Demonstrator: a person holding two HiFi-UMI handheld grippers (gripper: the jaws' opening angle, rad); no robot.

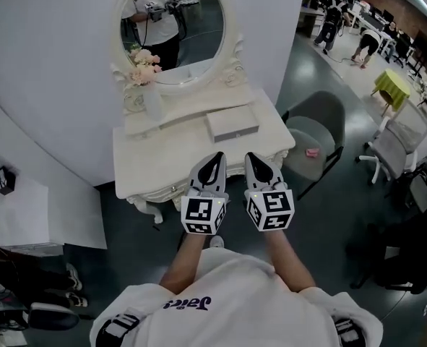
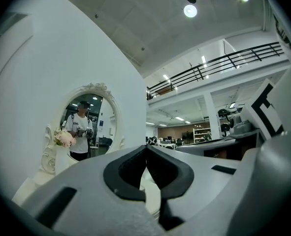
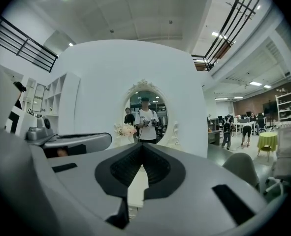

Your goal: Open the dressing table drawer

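The white dressing table (image 1: 162, 157) stands against the curved wall under an oval mirror (image 1: 173, 24). A small white drawer box (image 1: 233, 123) sits on its top at the right. Only the carved front edge (image 1: 162, 192) of the table shows from above, and I cannot make out a drawer handle there. My left gripper (image 1: 217, 156) and right gripper (image 1: 253, 156) hover side by side over the table's near right part, both shut and empty. In the left gripper view the left gripper's (image 2: 146, 146) tips meet. The right gripper's (image 3: 143, 145) tips also meet in the right gripper view, pointing at the mirror (image 3: 146, 114).
A vase of pink flowers (image 1: 144, 67) stands at the back left of the tabletop. A grey chair (image 1: 314, 132) with a small pink item (image 1: 312, 152) on its seat is just right of the table. A white cabinet (image 1: 25, 215) stands at the left. People (image 1: 336, 20) work far back right.
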